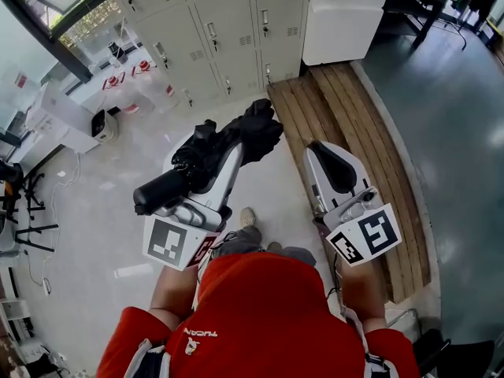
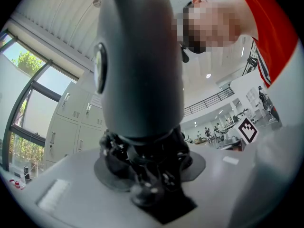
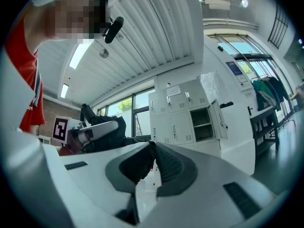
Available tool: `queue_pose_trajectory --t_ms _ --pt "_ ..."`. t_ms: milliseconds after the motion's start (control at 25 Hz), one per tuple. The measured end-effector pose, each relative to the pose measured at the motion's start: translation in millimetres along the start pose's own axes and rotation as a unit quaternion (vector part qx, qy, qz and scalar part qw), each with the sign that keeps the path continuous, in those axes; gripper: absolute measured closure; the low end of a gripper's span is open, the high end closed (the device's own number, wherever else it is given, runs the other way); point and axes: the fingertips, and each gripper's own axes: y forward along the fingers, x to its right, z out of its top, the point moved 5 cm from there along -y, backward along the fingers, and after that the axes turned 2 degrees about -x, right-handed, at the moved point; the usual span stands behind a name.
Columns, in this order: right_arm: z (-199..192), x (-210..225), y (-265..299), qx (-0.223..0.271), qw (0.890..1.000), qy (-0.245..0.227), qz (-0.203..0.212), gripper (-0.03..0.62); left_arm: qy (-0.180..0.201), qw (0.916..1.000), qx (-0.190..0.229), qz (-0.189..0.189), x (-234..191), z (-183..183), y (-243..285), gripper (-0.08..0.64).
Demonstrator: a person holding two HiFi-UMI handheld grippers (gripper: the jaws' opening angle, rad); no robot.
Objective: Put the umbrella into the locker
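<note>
A black folded umbrella [image 1: 211, 154] lies along my left gripper [image 1: 224, 152], whose jaws are shut on it; its handle end [image 1: 160, 189] points back toward the person. In the left gripper view the umbrella's dark body [image 2: 137, 65] fills the middle and hides most of what lies ahead. My right gripper [image 1: 319, 152] is level beside it, jaws shut with nothing between them [image 3: 153, 148]. Grey lockers [image 1: 213, 30] stand ahead across the floor. In the right gripper view one locker [image 3: 202, 122] has its door swung open, and the left gripper with the umbrella [image 3: 95, 132] shows at the left.
A wooden slatted bench [image 1: 354, 124] runs along the right under my right gripper. A white cabinet [image 1: 346, 14] stands beyond it next to the lockers. White tables and black stands [image 1: 31, 203] crowd the left side. The person's shoes [image 1: 248, 217] are on the pale floor.
</note>
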Motion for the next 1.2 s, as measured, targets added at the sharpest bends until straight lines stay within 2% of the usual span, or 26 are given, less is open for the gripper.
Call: queue_pose_trajectory --t_ms 80,400,520,640,800,1200 --pt "-1.5 3.9 7.6 -0.002 1.000 -0.003 0.001 0.588 -0.001 1.0000 -0.004 -0.001 -3.8 -4.1 4.9 0.379" --pt "-0.9 39.7 64.4 -0.004 1.000 -0.013 -0.006 0.588 0.009 0.9997 0.024 -0.004 -51.7 -19.3 50.6 0.379" --pt "0.7 55.1 95.1 -0.003 1.000 -0.018 -0.007 0.588 0.009 0.9995 0.029 -0.008 -76.7 -27.3 70.5 0.379" --pt "1.9 69.1 128.9 -0.003 1.000 -0.022 -0.011 0.588 -0.002 0.9998 0.012 -0.016 -103.5 -38.8 88.7 0.379" --pt "3.0 86.1 173.7 -0.004 1.000 -0.023 -0.017 0.588 0.002 0.9994 0.028 -0.020 -147.5 -45.5 113.7 0.379" --pt "-2.6 119.2 265.9 -0.014 0.999 -0.031 -0.032 0.588 -0.015 0.9988 0.017 -0.044 -233.9 -74.1 163.5 0.379"
